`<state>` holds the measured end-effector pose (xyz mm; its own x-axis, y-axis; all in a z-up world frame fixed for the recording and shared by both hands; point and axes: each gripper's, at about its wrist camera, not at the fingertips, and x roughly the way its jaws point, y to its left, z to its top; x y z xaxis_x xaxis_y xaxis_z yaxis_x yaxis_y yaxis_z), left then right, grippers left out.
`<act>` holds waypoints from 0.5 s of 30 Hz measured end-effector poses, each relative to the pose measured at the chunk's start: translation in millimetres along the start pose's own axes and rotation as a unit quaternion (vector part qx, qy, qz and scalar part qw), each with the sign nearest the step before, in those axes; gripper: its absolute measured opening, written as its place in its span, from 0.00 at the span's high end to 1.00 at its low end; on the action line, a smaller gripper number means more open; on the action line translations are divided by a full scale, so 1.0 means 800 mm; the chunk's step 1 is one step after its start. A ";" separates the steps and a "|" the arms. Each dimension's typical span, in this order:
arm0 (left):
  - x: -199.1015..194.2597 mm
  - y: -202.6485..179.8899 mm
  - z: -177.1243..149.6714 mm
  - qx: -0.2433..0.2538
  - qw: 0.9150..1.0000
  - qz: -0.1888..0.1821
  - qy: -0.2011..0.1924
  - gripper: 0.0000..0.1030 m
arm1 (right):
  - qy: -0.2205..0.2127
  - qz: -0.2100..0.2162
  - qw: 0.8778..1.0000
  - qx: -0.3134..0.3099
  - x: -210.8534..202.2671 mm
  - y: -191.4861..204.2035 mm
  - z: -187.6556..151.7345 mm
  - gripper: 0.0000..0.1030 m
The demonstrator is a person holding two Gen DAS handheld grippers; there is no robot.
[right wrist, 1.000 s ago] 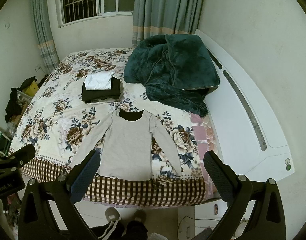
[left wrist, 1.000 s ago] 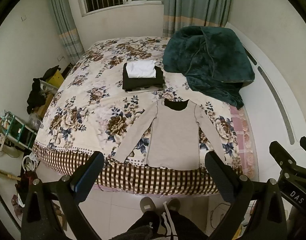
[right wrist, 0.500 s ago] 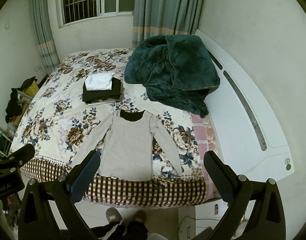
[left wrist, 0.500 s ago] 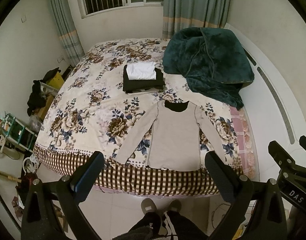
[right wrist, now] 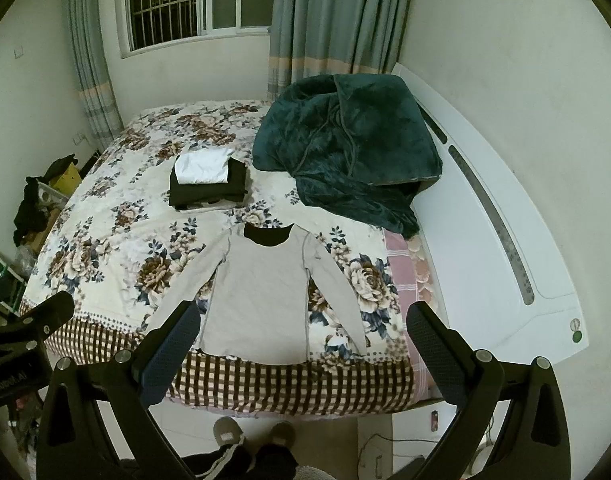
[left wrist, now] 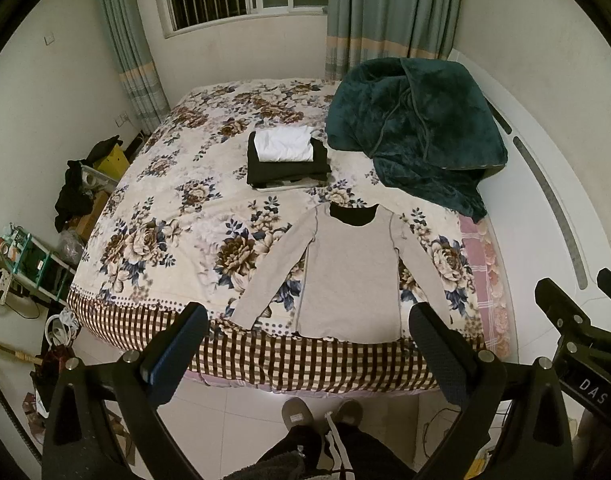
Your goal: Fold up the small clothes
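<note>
A grey long-sleeved top (left wrist: 349,272) lies flat on the floral bed (left wrist: 165,216), sleeves spread, hem at the near edge; it also shows in the right wrist view (right wrist: 261,288). A stack of folded clothes (left wrist: 285,158), black with a white piece on top, sits behind it, also in the right wrist view (right wrist: 207,180). My left gripper (left wrist: 309,354) is open and empty, held high above the floor in front of the bed. My right gripper (right wrist: 301,350) is open and empty beside it, at the same height.
A dark green plush blanket (left wrist: 417,132) is heaped at the bed's right, against a white headboard (right wrist: 497,216). Clutter and a shelf (left wrist: 37,256) stand on the floor to the left. My slippered feet (left wrist: 321,412) are on the tiles before the bed.
Both views have shifted slightly; the bed and top sit a little higher in frame. Both grippers stay open. Nothing on the bed moved.
</note>
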<state>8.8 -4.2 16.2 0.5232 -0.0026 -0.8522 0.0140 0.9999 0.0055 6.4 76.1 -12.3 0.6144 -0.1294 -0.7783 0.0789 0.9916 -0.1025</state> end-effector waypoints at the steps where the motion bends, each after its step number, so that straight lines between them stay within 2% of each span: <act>1: -0.001 0.000 -0.001 0.000 1.000 0.001 -0.001 0.00 | 0.000 0.000 1.000 0.000 0.000 0.000 0.000 0.00; 15: -0.001 0.003 -0.001 0.000 1.000 -0.001 -0.001 0.00 | -0.001 0.002 1.000 -0.001 -0.004 0.003 0.005 0.00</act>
<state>8.0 -1.9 16.4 0.5249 -0.0040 -0.8512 0.0142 0.9999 0.0040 7.9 78.9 -7.5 0.6165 -0.1260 -0.7772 0.0753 0.9920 -0.1012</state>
